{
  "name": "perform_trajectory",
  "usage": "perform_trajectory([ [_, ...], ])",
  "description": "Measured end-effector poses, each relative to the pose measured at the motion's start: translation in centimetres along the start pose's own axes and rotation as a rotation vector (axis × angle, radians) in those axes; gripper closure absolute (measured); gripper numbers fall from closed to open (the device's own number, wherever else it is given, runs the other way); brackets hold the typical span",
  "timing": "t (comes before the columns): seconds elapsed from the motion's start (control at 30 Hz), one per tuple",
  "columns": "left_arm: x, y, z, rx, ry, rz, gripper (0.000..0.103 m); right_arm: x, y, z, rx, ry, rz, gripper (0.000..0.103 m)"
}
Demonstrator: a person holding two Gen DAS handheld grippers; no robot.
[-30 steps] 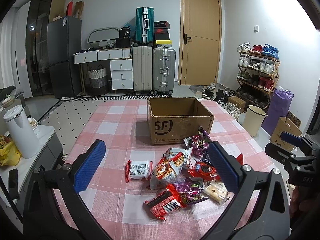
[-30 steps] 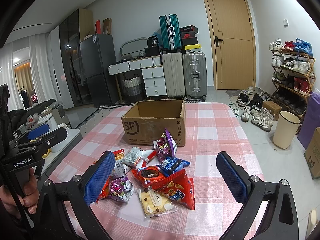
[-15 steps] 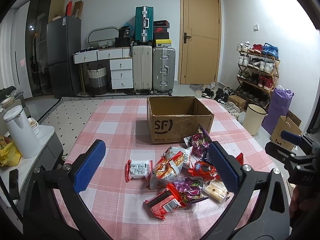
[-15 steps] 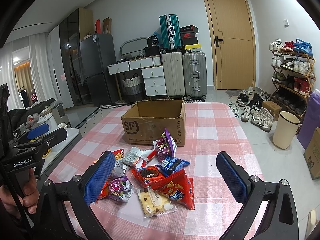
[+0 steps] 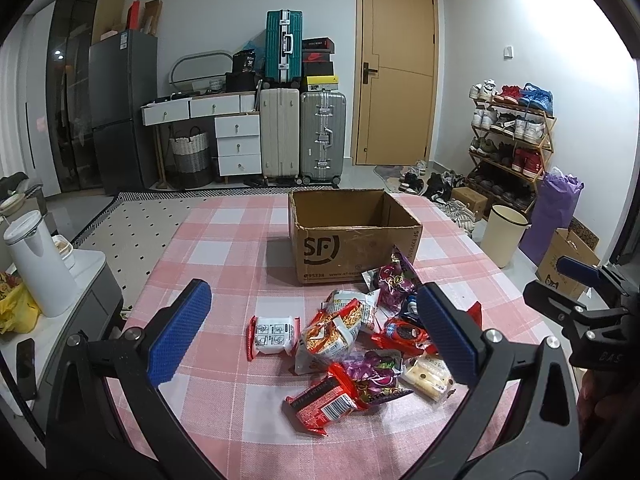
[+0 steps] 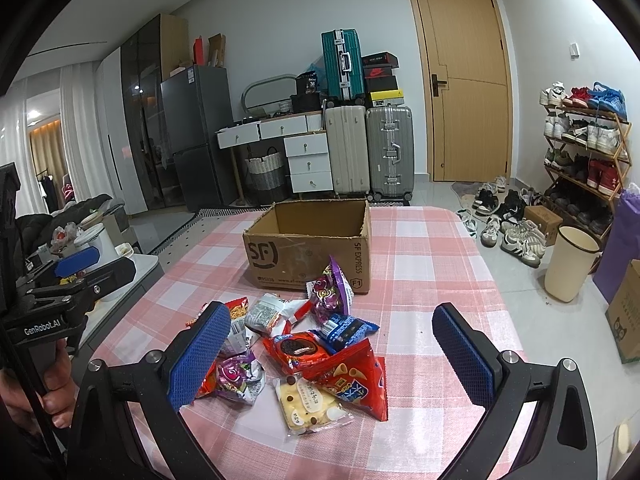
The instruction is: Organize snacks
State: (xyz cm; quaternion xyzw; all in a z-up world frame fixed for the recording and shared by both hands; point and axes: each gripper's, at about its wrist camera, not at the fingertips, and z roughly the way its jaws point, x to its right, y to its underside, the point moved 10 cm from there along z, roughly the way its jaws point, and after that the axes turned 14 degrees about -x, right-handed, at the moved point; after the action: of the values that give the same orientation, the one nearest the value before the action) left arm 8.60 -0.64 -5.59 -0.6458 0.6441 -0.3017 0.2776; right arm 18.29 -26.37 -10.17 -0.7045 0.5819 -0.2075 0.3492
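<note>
An open cardboard box (image 5: pixel 352 236) (image 6: pixel 308 248) marked SF stands mid-table, and nothing shows inside it. In front of it lies a heap of snack packets: a noodle pack (image 5: pixel 334 330), a white-and-red packet (image 5: pixel 273 336), a red packet (image 5: pixel 322 402), a purple bag (image 6: pixel 330 292), a red cookie pack (image 6: pixel 298 350), a red chip bag (image 6: pixel 356 380) and a pale cracker pack (image 6: pixel 310 404). My left gripper (image 5: pixel 312 334) hovers open above the heap's near left side. My right gripper (image 6: pixel 336 354) hovers open over its near right side. Neither holds anything.
The pink checked tablecloth (image 5: pixel 224 248) covers the table. A side counter with a white kettle (image 5: pixel 38 264) stands to the left. On the floor to the right are a cream bin (image 6: pixel 570 262), shoes and a shoe rack (image 6: pixel 584 148). Suitcases (image 5: pixel 302 136) and a door are behind.
</note>
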Motion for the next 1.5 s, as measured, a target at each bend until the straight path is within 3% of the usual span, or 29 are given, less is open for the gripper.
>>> perform_trajectory([
  [0.93,0.2,0.3,0.1,-0.006,0.008,-0.005,0.001,-0.4,0.2,-0.5,-0.008,-0.005,0.002,0.000],
  [1.5,-1.0,1.3,4.4,-0.074,0.032,-0.020,0.001,1.5,2.6,4.4,-0.100,-0.035,0.033,0.000],
])
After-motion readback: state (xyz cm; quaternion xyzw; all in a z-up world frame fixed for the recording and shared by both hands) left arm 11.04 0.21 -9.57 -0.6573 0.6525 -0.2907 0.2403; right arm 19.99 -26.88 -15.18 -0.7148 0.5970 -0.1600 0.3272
